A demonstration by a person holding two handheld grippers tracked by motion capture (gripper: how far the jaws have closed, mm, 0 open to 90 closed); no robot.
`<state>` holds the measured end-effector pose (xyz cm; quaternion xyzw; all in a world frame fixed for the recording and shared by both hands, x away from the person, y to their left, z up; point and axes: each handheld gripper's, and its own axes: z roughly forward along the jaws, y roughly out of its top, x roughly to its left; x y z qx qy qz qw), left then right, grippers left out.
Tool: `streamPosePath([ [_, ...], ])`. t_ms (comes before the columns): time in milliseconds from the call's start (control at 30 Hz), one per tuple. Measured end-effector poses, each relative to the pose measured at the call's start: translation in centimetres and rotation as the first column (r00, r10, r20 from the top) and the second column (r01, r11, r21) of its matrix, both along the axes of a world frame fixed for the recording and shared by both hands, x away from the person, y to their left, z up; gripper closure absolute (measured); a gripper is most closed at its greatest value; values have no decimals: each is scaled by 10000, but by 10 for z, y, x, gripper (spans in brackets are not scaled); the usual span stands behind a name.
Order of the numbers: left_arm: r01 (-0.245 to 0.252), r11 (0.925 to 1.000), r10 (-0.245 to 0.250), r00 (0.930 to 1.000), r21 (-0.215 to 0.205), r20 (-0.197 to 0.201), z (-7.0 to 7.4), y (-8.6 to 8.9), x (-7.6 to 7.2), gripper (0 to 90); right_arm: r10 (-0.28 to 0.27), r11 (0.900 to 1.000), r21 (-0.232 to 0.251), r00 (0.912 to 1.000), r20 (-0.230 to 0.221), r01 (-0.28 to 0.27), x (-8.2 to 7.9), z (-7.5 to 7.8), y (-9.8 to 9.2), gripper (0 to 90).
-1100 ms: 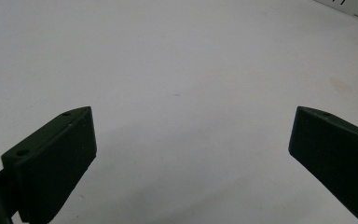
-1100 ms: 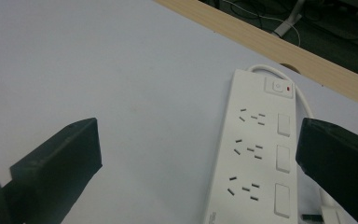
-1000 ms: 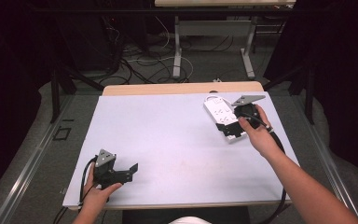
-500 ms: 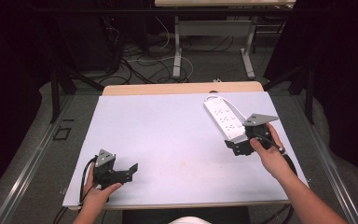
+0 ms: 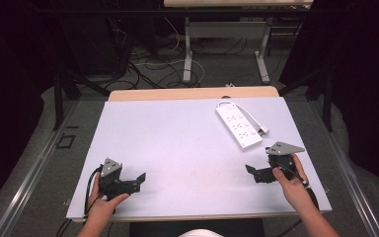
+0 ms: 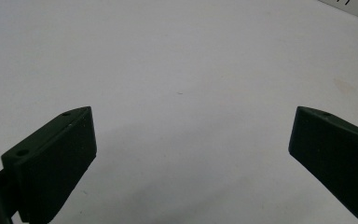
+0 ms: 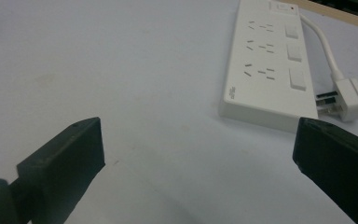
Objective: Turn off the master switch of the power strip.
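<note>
High view: power strip (image 5: 239, 126) unobstructed.

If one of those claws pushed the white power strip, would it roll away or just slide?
Probably just slide: the power strip is a long flat block lying on its broad back, with nothing round to roll on. Its hard-looking shell should stay stiff. The short white cord and plug look looser and might trail or swing behind it.
</note>
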<state>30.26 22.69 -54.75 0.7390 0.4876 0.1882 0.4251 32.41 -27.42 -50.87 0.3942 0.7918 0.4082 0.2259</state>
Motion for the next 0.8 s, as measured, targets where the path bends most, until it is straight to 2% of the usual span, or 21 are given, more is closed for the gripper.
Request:
streamPosePath([
  [133, 5, 10000, -5, 10000, 2, -7, 0, 0, 0, 8, -421, 9991, -71, 9989, 196, 423, -7, -10, -8, 13],
  [267, -5, 10000, 5, 10000, 6, -19, 0, -1, 0, 8, -651, 9978, 138, 9979, 62, 650, -11, -20, -17, 13],
  [400, -11, 10000, 11, 10000, 1, -15, 0, 0, 0, 8, -917, 9957, 143, 9957, 113, 915, -13, -30, -26, 12],
  [533, -28, 10000, 28, 10000, -6, -24, 0, -1, 0, 8, -941, 9952, 266, 9954, 149, 937, -13, -37, -35, 13],
  [667, -15, 10000, 15, 10000, 5, -19, 0, 0, 0, 8, -1292, 9909, 424, 9913, 267, 1280, -15, -40, -41, 13],
  [733, -19, 10000, 19, 10000, -3, -20, 0, -1, 0, 8, -1341, 9908, 233, 9902, 377, 1333, -15, -42, -45, 10],
  [800, -4, 10000, 4, 10000, -8, -16, 0, -1, 0, 8, -1658, 9861, 135, 9855, 349, 1655, -16, -44, -49, 0],
])
